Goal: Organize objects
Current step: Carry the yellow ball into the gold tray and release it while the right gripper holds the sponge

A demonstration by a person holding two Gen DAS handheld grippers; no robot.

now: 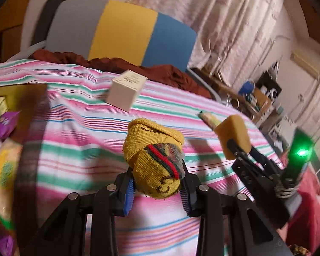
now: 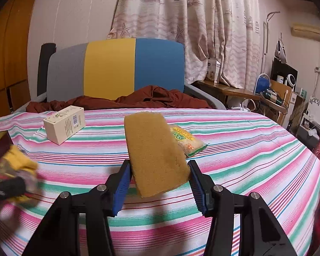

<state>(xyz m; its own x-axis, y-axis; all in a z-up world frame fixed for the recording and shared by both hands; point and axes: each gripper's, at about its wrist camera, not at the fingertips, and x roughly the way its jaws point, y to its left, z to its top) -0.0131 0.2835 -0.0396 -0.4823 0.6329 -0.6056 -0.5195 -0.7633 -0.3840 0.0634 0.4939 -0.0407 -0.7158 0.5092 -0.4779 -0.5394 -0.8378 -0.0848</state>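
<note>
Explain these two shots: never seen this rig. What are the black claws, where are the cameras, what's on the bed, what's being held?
There is no robot arm. A person carries a two-finger gripper in each hand, and a fisheye camera on each gripper looks forward along its fingers.

The left wrist view shows the left gripper shut on a rolled yellow sock. The right gripper shows at its right edge.

The right wrist view shows the right gripper shut on a tan sponge, lifted above the striped sheet.

Lying on the sheet are a white carton and a small snack packet. A rust-brown cloth lies bunched at the far end. At the left edge sits a box of packets, too blurred to read.
</note>
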